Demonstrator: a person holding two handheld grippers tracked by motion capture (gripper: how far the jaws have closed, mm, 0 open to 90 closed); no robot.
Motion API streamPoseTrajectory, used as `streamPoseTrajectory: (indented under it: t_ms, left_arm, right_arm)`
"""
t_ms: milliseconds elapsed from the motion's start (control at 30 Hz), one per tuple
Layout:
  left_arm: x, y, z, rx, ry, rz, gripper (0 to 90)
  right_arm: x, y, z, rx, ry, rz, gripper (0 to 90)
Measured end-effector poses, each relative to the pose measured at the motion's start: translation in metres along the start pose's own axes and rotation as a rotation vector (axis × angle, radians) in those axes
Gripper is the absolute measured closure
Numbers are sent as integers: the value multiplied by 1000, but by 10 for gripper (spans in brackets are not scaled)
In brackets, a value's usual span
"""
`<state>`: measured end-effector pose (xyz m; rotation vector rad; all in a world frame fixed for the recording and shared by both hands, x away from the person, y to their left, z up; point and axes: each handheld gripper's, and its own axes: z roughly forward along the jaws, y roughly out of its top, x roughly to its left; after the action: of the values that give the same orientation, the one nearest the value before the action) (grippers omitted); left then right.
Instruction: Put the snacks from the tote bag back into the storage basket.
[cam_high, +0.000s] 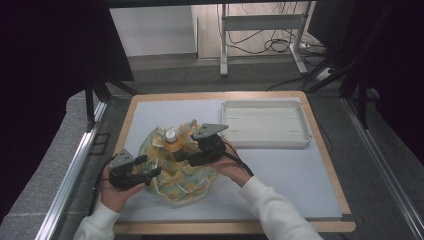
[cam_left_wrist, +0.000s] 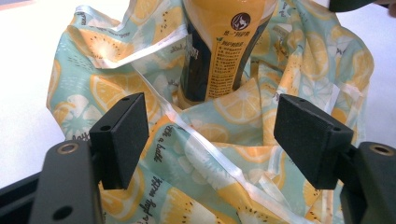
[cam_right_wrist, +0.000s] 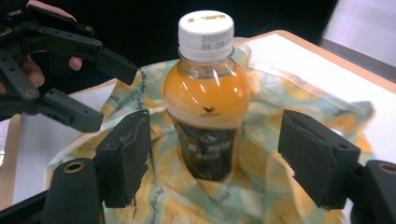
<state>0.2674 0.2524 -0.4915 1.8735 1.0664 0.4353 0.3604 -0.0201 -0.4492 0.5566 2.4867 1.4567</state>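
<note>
Caught mid-job at a white-topped table (cam_high: 280, 172): orange-drink bottle (cam_right_wrist: 206, 98) upright in the middle of a crumpled lemon-print bag (cam_high: 175, 177), white cap up, cloth bunched loosely round its base. Left gripper (cam_high: 150, 167) low at the bag's near-left edge, jaws spread wide over the fabric and a white ribbon (cam_left_wrist: 210, 149), pinching nothing. Right gripper (cam_high: 197, 150) just beside the bottle on the right, jaws likewise spread, one either side of the bottle and clear of it.

Likely risks: bottle tall and narrow on soft, uneven cloth, so easily tipped by a tug at the bag from either side or a knock from a jaw. Loose ribbon apt to snag on a pad or be pinched alone in place of the fabric. Slack cloth prone to slipping back down off the bottle.

Elsewhere: shallow white tray (cam_high: 265, 142) at the far right of the table, well apart from the bag. Nothing between grippers and bottle but folds of cloth.
</note>
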Motion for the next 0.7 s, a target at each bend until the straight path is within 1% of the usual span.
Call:
streamPoseTrajectory:
  t_ms: [200,300,433,467,533,667,700]
  left_arm:
    - [1,-1,-2,-3,-3,-12,269]
    - [0,-1,-3,-6,-4,-11,270]
    - [0,-1,-3,1,-4,-4,270]
    - [0,-1,-3,1,-6,-4,271]
    - [0,-1,-3,3,-5,-1,271]
    - [0,-1,-4,-9,1,-1,279]
    - [0,-1,-4,-10,2,-1,279]
  right_arm:
    - [2,6,16,22,3,2,231]
    - [2,10,24,32,-10,-8,216]
    - [1,15,34,44,-12,1,201]
    - [1,15,37,52,-15,-4,199]
    - [1,16,42,62,-21,-10,197]
    - [1,16,53,82,-27,-1,190]
    - [2,16,55,89,-28,-7,190]
